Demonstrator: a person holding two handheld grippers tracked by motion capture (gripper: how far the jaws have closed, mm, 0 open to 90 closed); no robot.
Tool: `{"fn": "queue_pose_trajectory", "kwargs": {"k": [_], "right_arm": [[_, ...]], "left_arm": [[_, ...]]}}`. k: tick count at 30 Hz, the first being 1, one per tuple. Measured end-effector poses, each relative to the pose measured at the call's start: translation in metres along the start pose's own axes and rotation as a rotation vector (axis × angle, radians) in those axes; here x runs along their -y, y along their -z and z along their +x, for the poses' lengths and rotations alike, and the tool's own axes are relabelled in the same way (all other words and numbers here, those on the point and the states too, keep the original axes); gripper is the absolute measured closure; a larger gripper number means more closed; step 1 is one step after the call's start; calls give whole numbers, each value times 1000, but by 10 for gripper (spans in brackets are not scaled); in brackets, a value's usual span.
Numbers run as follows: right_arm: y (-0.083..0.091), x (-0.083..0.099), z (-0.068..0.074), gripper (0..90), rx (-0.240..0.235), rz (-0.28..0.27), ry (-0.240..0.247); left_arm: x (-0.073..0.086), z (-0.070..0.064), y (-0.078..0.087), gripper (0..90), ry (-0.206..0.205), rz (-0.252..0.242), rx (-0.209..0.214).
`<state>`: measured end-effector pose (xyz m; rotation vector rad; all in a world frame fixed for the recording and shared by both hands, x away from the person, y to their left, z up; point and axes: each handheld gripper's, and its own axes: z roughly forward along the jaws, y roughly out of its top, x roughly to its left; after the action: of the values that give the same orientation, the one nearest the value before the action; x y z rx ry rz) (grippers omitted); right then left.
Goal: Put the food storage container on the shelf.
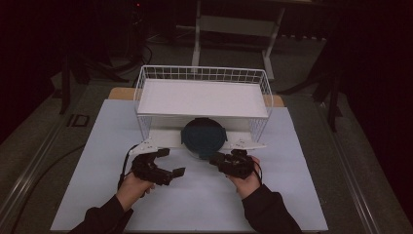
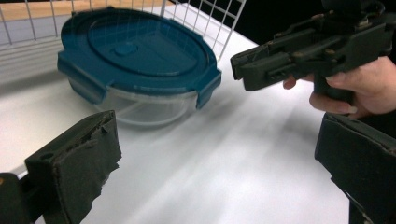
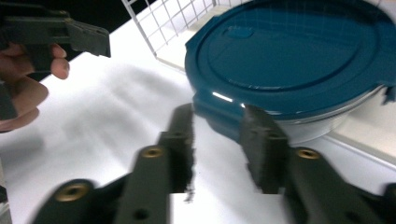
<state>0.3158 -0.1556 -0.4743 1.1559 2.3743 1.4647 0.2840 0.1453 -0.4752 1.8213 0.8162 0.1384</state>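
The left tool (image 2: pixel 219 158) is seen with its two black jaws spread wide apart, nothing between them. Ahead of the left jaw, a round clear container with a blue clip lid (image 2: pixel 137 56) rests on the white counter (image 2: pixel 224 154), perhaps partly under the wire rack (image 2: pixel 205 18). Ahead of the right jaw, the right tool (image 2: pixel 308 51) is held in a hand (image 2: pixel 359 88).

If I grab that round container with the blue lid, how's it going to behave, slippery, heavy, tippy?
The round container looks rigid; its clear, glossy wall suggests glass or hard plastic, so probably slick and fairly heavy. Low and wide, it seems unlikely to tip. The lid's clip tabs may offer the right gripper a firmer hold.
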Motion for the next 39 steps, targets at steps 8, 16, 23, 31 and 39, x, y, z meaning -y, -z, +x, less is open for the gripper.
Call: {"fn": "queue_pose_trajectory", "kwargs": {"k": [8,16,23,31,39], "right_arm": [[-19,3,5,898,21,43,34],[-33,2,4,900,27,59,36],[-39,-2,2,900,30,58,27],[-46,-5,-6,900,61,61,11],[-54,-10,-14,900,77,44,-7]], "left_arm": [[10,-4,-1,2,-45,9,-27],[15,-2,-1,2,-38,-9,-32],[15,-4,0,2,-43,-25,-44],[16,-3,-1,2,-35,-27,-42],[16,-3,-1,2,-44,-25,-45]]}}
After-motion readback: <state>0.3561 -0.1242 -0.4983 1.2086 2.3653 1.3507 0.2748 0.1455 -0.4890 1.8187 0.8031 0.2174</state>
